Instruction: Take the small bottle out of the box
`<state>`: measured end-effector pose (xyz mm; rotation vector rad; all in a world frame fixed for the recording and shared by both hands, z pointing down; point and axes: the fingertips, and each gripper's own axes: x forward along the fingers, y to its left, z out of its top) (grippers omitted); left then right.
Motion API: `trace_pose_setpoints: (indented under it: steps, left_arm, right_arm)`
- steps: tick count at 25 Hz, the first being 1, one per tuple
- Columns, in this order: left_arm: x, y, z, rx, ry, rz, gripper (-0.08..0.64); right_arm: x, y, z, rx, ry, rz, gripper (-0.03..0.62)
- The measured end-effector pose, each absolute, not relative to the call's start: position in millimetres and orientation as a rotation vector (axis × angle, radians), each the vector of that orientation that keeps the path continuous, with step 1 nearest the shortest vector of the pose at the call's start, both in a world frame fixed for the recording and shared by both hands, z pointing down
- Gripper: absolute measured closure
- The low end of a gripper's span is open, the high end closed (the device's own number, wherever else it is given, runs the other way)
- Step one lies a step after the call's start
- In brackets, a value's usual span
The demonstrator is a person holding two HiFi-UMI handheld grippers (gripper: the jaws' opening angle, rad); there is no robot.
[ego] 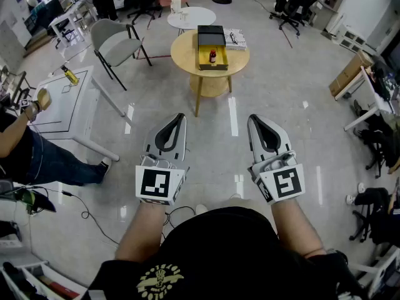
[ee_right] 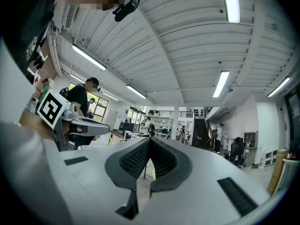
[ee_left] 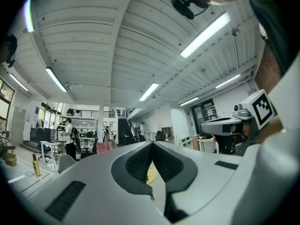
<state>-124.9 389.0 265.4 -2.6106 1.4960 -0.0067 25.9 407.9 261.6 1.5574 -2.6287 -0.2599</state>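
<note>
A small bottle (ego: 213,56) with a red label stands inside a yellow box (ego: 212,60) whose black lid (ego: 210,36) is flipped back. The box sits on a round wooden table (ego: 187,52) far ahead of me. My left gripper (ego: 180,117) and right gripper (ego: 252,119) are held side by side over the floor, well short of the table, both pointing level. Each has its jaws closed tip to tip with nothing between them, as the left gripper (ee_left: 152,143) and right gripper (ee_right: 150,139) show in their own views. A sliver of the yellow table (ee_left: 151,175) shows under the left jaws.
A small white round table (ego: 191,16) with a cup stands behind the wooden one. A grey chair (ego: 115,42) and a white desk (ego: 62,102) are at the left, where a seated person (ego: 25,149) is. Cables (ego: 94,220) lie on the floor. Cardboard boxes (ego: 351,74) at right.
</note>
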Motion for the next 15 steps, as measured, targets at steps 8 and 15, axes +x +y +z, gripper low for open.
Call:
trace_pose_setpoints:
  steps: [8,15]
  left_arm:
    - [-122,376,270,-2.619,1.508,0.034,0.545]
    - [-103,345,280,-2.612,1.521,0.005,0.545]
  right_arm:
    - [32,396,268,1.565,-2.642,-0.230,0.580]
    - [54,363,280,1.572,-2.637,-0.195,0.580]
